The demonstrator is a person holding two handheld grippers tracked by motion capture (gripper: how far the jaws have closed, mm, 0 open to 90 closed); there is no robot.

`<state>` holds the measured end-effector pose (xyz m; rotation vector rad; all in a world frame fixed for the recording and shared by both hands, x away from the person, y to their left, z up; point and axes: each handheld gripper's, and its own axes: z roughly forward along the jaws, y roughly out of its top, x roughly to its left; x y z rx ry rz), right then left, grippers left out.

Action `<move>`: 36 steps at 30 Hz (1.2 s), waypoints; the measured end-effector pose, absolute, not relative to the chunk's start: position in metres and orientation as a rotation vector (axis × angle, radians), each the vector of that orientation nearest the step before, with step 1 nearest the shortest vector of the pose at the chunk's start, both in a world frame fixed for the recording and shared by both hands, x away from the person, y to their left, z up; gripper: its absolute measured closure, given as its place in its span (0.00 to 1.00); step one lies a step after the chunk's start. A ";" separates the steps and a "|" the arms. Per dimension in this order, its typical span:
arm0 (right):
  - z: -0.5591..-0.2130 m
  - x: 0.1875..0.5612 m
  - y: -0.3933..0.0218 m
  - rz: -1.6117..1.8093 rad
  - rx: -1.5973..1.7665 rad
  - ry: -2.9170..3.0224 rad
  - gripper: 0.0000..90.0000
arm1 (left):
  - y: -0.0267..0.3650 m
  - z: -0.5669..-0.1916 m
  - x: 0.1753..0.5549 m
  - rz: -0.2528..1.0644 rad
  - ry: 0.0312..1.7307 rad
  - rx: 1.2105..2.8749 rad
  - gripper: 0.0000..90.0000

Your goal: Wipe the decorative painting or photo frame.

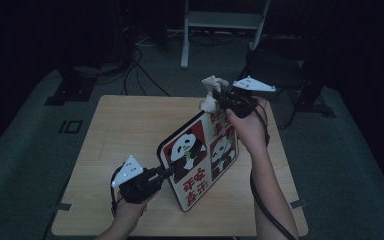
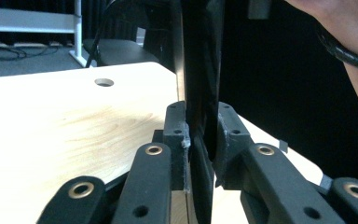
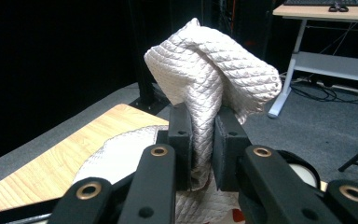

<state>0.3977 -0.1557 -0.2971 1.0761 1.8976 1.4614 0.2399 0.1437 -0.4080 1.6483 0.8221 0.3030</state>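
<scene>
A rectangular board with panda pictures and red panels [image 1: 200, 157] stands tilted on its lower edge on the wooden table [image 1: 125, 130]. My left gripper [image 1: 169, 171] is shut on the board's left edge, seen edge-on as a dark slab [image 2: 200, 70] between the pads in the left gripper view. My right gripper [image 1: 219, 97] is at the board's top corner, shut on a white quilted cloth [image 3: 209, 79] that bunches above the jaws and hangs below them. The cloth [image 1: 211, 94] touches the board's top edge.
A round hole [image 2: 104, 82] is in the tabletop to the left. A metal desk frame [image 1: 220, 22] and cables lie on the floor behind the table. A dark chair [image 1: 280, 65] stands at the back right. A person's right forearm [image 1: 270, 185] crosses the table's right side.
</scene>
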 end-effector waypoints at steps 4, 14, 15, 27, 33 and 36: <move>-0.297 0.394 -0.158 1.455 1.064 1.896 0.88 | 0.145 -0.408 0.239 0.307 0.809 1.659 0.88; -0.290 0.382 -0.164 1.600 1.032 1.838 0.88 | 0.153 -0.407 0.242 0.268 0.795 1.671 0.88; -0.287 0.377 -0.164 1.607 1.008 1.840 0.88 | 0.154 -0.407 0.243 0.265 0.790 1.678 0.88; -0.278 0.343 -0.189 1.592 0.963 1.776 0.88 | 0.174 -0.404 0.248 0.249 0.780 1.699 0.88; -0.283 0.339 -0.207 1.596 0.999 1.738 0.88 | 0.192 -0.401 0.253 0.217 0.753 1.734 0.88; -0.282 0.337 -0.211 1.587 0.997 1.724 0.88 | 0.201 -0.400 0.254 0.212 0.746 1.741 0.88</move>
